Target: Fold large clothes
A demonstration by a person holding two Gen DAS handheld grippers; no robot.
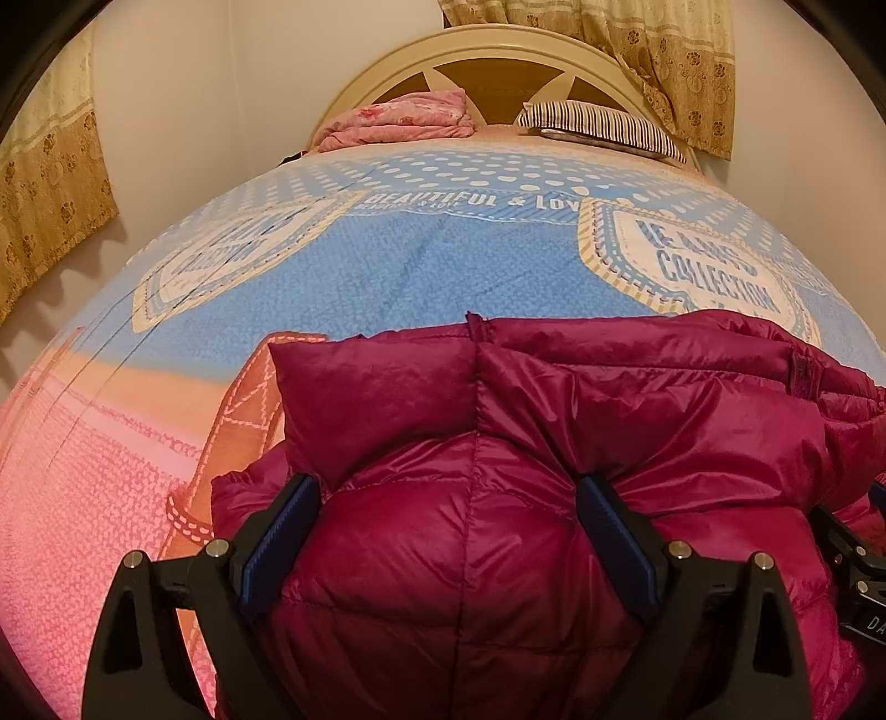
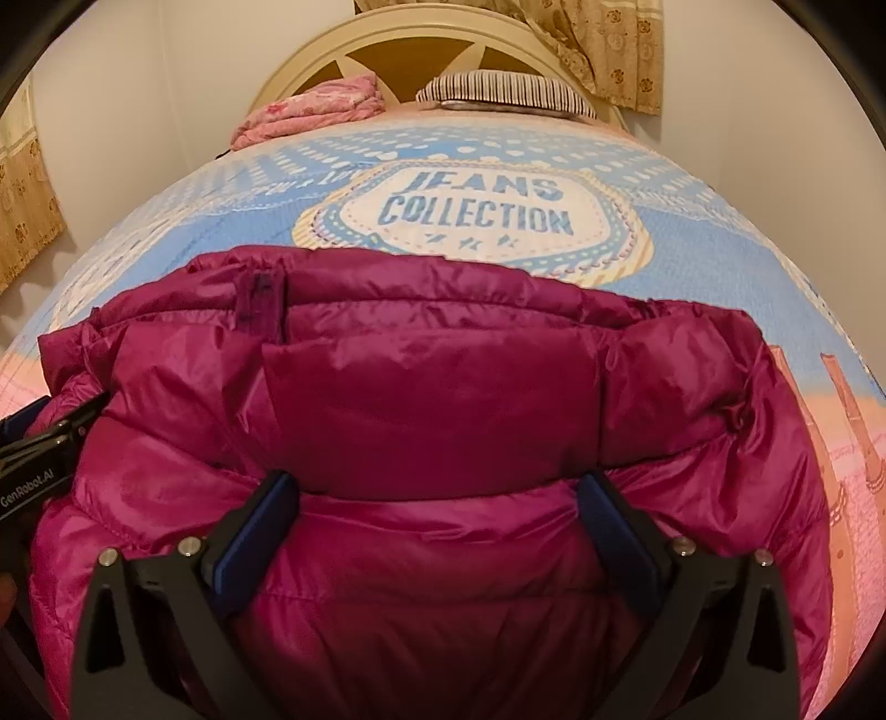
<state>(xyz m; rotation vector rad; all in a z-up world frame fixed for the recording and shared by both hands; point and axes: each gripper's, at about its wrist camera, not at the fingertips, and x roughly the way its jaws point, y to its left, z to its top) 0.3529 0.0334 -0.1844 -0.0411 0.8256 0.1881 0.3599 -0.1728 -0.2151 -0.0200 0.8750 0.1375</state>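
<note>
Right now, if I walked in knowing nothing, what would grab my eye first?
The puffy magenta down jacket, bundled on the near end of the bed, with both open grippers, left gripper and right gripper, straddling its padding. Behind it, the blue and pink bedspread shows a "JEANS COLLECTION" badge. By the cream headboard lie a folded pink blanket and a striped pillow.

magenta puffer jacket [image 2: 432, 410], folded, on bed
</note>
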